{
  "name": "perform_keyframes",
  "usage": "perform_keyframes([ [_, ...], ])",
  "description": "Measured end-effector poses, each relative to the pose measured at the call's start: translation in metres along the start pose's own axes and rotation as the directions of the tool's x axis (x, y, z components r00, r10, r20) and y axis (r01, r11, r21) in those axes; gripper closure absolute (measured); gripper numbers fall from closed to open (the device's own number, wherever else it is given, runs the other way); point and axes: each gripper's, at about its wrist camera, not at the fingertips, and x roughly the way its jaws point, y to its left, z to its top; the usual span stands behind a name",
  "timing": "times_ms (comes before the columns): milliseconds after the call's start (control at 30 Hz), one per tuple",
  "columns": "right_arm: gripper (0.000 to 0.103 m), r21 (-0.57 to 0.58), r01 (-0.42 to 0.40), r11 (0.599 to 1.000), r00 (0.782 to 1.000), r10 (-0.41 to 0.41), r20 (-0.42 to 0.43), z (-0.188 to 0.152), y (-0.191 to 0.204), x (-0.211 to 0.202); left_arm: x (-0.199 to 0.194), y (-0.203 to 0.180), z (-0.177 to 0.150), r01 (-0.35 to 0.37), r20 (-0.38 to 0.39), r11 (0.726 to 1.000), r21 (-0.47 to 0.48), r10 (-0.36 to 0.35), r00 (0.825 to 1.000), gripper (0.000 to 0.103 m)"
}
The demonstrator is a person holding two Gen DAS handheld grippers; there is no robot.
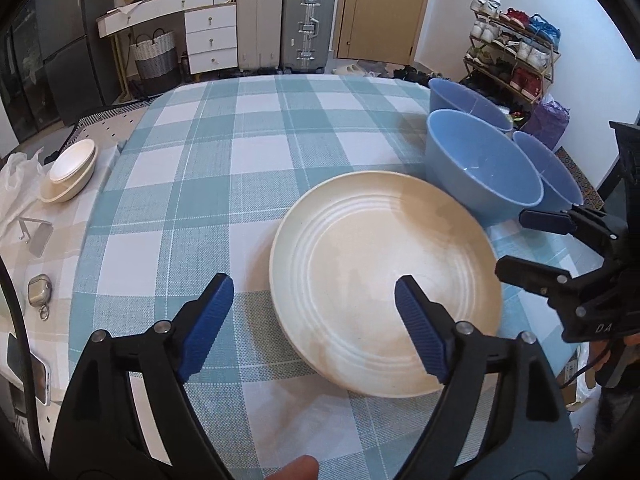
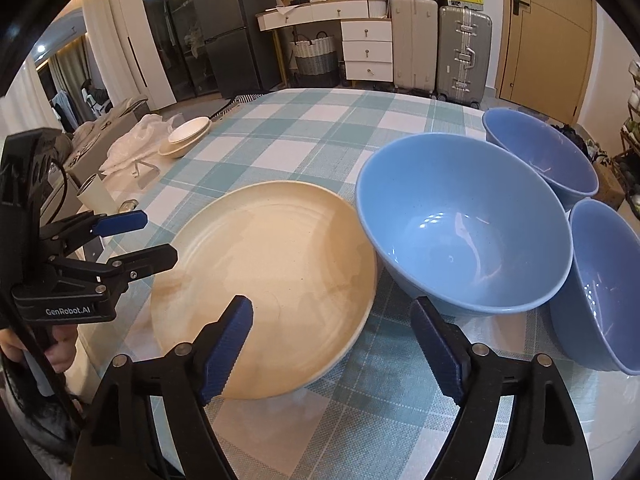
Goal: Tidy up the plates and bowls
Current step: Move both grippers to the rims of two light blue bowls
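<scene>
A large cream plate (image 1: 384, 276) lies on the checked tablecloth; it also shows in the right wrist view (image 2: 276, 280). Three blue bowls stand beside it: a near one (image 2: 460, 232), a far one (image 2: 540, 152) and one at the right (image 2: 604, 284). In the left wrist view the near bowl (image 1: 480, 164) touches the plate's far edge. My left gripper (image 1: 316, 324) is open, straddling the plate's near-left rim. My right gripper (image 2: 332, 340) is open, over the plate's right rim near the bowl. Each gripper shows in the other view, the right one (image 1: 516, 240) and the left one (image 2: 156, 240).
Small cream dishes (image 1: 72, 168) are stacked at the table's far left, also in the right wrist view (image 2: 186, 136). A white bag, a phone and an earbud case (image 1: 40, 292) lie on the left side. Suitcases, drawers and a shoe rack stand behind.
</scene>
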Motion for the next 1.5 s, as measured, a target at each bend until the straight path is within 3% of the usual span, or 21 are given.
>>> perform_keyframes([
  [167, 0.014, -0.011, -0.003, 1.0, 1.0, 0.003, 0.031, 0.0, 0.002, -0.02, -0.015, -0.012, 0.006, 0.015, 0.025, 1.0, 0.02, -0.016, 1.0, 0.017],
  [233, 0.009, 0.001, -0.005, 1.0, 0.999, 0.005, 0.047, 0.001, -0.001, -0.029, -0.02, -0.017, 0.009, 0.005, 0.04, 1.0, 0.026, -0.006, 0.999, 0.002],
  [733, 0.003, 0.09, 0.046, 0.995, 0.973, -0.065, 0.22, 0.026, -0.056, -0.115, -0.033, -0.048, 0.059, 0.079, 0.09, 0.997, 0.024, -0.081, 0.993, 0.002],
  [1500, 0.001, 0.184, 0.123, 0.975, 0.955, -0.167, 0.246, 0.06, -0.144, -0.144, 0.006, -0.102, 0.147, 0.124, 0.087, 0.986, 0.112, -0.134, 0.987, 0.002],
])
